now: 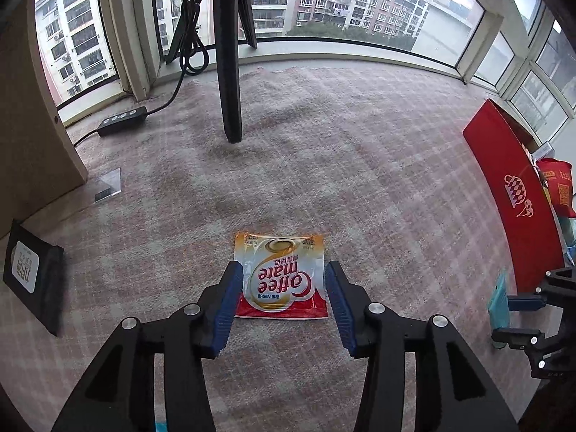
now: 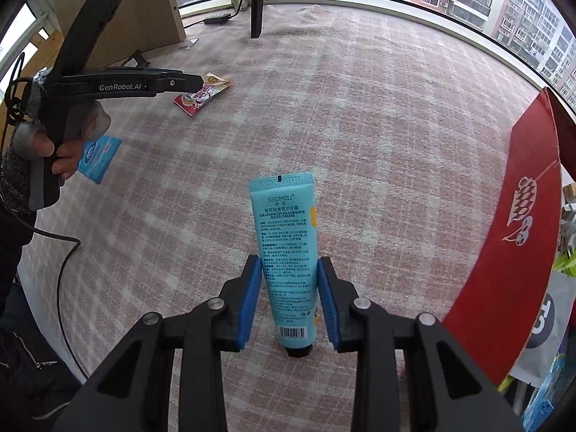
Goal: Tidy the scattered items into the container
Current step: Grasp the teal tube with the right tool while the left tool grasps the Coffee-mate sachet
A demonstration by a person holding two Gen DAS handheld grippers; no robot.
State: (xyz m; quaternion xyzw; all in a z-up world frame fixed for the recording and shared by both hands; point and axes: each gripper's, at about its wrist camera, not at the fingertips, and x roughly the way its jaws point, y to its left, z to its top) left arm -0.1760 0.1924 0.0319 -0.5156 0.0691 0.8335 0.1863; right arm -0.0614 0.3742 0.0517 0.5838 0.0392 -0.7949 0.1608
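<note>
A Coffee mate sachet (image 1: 282, 275) lies flat on the checked cloth. My left gripper (image 1: 284, 273) is open, its blue pads on either side of the sachet, just above it. The sachet also shows in the right wrist view (image 2: 201, 95), under the left gripper's tip. My right gripper (image 2: 289, 270) is shut on a light blue hand cream tube (image 2: 288, 248), cap toward me, held above the cloth. The red container (image 1: 514, 201) stands at the right, with a red packet (image 1: 558, 187) inside; its wall also shows in the right wrist view (image 2: 511, 252).
A blue sachet (image 2: 99, 158) lies on the cloth by the left hand. A black box (image 1: 34, 275) lies at the left edge. A tripod leg (image 1: 228, 72) and a power strip (image 1: 122, 120) stand at the back near the window. A wooden panel (image 1: 32, 126) is at left.
</note>
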